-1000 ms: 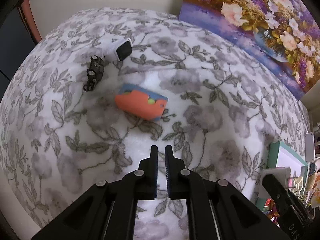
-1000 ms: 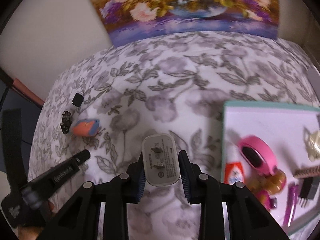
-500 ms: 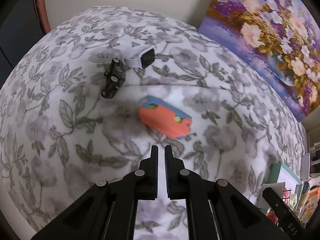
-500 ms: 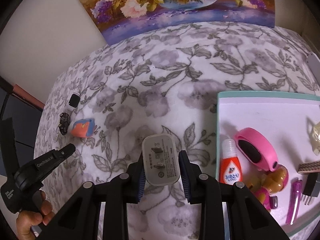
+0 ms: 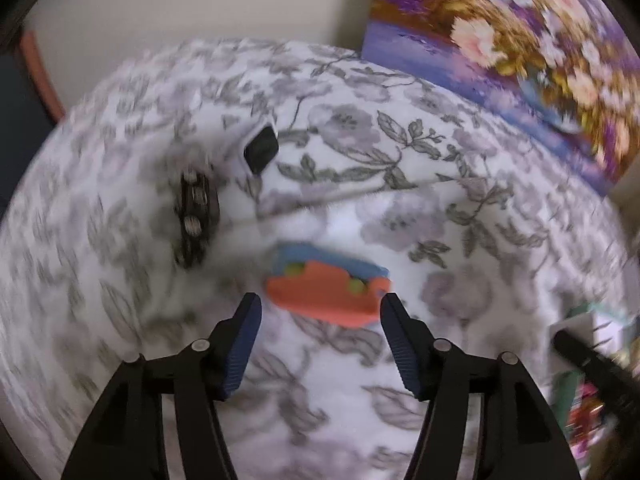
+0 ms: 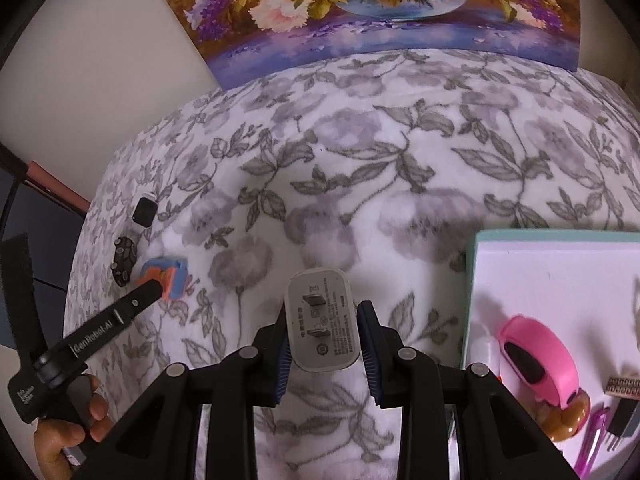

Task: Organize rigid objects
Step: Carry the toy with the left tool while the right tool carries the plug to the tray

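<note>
An orange and blue toy [image 5: 326, 288] lies on the floral blanket, just ahead of my left gripper [image 5: 320, 312]. Its jaws are opening and stand either side of the toy's near edge without pressing it. The same toy [image 6: 170, 276] shows far left in the right wrist view, with the left gripper's finger [image 6: 138, 302] reaching it. A black toy car [image 5: 196, 216] and a white smartwatch [image 5: 260, 148] lie beyond it. My right gripper [image 6: 323, 328] is shut on a white charger plug [image 6: 320, 320], left of the teal-rimmed tray [image 6: 472, 280].
The tray holds a pink band [image 6: 536, 356], a small figure [image 6: 564, 420], a purple clip [image 6: 592, 444] and a pin header [image 6: 624, 384]. A flower painting [image 6: 360, 4] leans on the wall behind. A hand [image 6: 68, 432] grips the left tool. The blanket's edge [image 6: 80, 240] drops at left.
My left gripper has opened from shut and closed in on the orange and blue toy. The right gripper carried the plug nearer the tray's left edge.
</note>
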Demonstrator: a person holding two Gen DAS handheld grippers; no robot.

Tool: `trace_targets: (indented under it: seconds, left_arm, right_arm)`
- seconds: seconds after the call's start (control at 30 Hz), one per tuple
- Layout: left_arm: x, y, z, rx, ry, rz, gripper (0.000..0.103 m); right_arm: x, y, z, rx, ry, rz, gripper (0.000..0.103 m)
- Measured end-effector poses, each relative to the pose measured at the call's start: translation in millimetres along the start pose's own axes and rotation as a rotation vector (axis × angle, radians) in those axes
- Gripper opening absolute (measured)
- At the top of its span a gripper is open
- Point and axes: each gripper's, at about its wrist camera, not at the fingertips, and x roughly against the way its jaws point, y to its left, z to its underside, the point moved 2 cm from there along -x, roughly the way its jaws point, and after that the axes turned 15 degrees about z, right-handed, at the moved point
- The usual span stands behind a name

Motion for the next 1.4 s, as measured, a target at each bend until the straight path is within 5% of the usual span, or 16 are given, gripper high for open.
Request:
trace_targets:
  seconds: [0.27, 0.47, 0.73, 1.0, 1.4]
  left_arm:
    - [-18, -1, -6, -0.106, 0.039, 0.057, 0.075]
    - [-34, -6, -5, -0.164, 0.054, 0.017, 0.075]
    - [-36, -4, -3, -0.125, 0.050, 0.010, 0.073]
    - [-14, -19, 16, -0.051, 0.061, 0.051, 0.073]
    - [63, -103, 47, -0.053, -0.011, 0.145, 0.073]
  right_arm:
    - [-11, 11, -6, 0.022, 0.002, 0.002, 0.032]
    - [-26, 11, -5, 0.019, 0.034, 0.015, 0.032]
    - [-32, 7, -5, 0.012, 0.045, 0.019, 0.032]
    - [-15, 2, 5, 0.014, 0.044, 0.016, 0.032]
    - [60, -37, 40, -0.035, -0.039, 0.024, 0.032]
